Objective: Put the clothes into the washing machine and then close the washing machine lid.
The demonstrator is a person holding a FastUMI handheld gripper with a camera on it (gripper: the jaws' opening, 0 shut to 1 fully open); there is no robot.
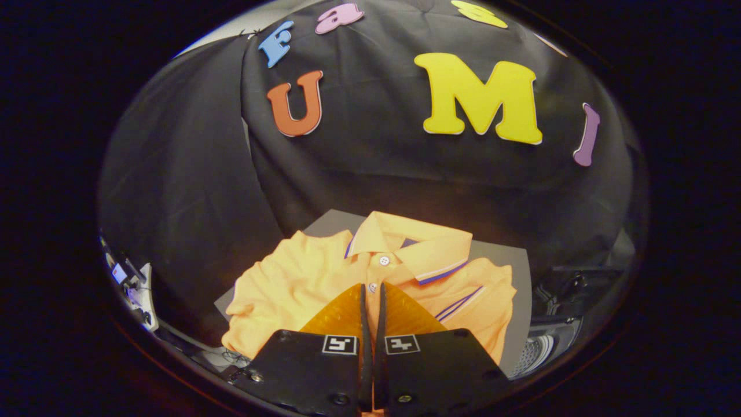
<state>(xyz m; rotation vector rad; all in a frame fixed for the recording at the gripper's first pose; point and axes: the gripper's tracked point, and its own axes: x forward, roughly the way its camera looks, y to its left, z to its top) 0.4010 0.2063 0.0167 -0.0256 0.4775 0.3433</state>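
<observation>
An orange polo shirt point(301, 278) with a striped collar lies folded and flat on a grey board point(509, 272). My gripper point(371, 288) is over the shirt's button placket, its fingers drawn together with only a thin slit between them. Orange cloth shows through that slit, but the shirt looks flat and not pinched. To the right of the board is the washing machine point(550, 341), its perforated drum showing below a raised dark lid point(579, 278).
Black cloth hangs as a wall close behind the board and drapes down on the left. Small devices with cables point(130, 284) sit low at the far left.
</observation>
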